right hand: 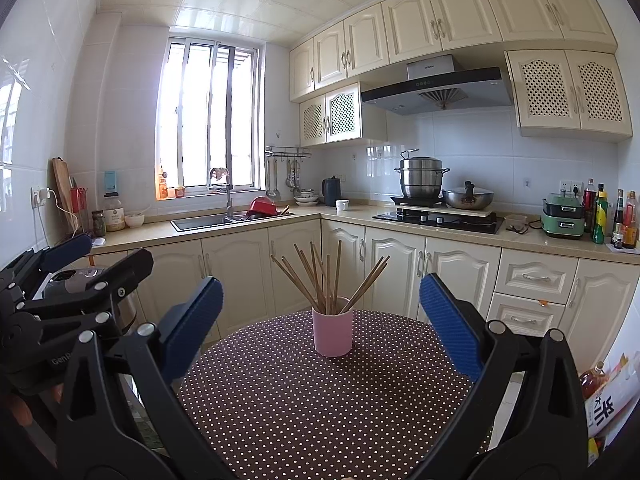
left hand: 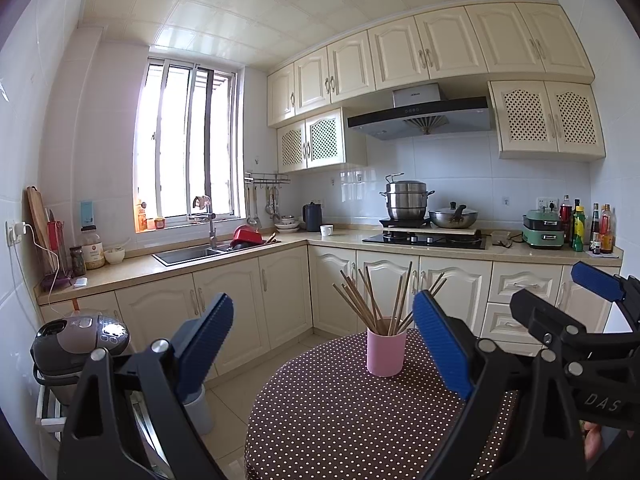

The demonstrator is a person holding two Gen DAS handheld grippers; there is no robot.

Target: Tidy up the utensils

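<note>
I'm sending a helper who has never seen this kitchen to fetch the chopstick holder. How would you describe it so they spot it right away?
Start at the round table with the brown polka-dot cloth, in front of the cream cabinets. The pink cup stands upright on it, alone, with wooden chopsticks fanning out of its top. Nothing else on the table is pink or holds sticks.

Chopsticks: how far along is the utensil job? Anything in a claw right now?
Looks done: the chopsticks all stand in the pink cup on the dotted tablecloth, and none lie loose on it. In hand: nothing. The left claw and right claw are both open and empty, held short of the cup. Left: no loose utensils show on the table, so possibly nothing.
</note>
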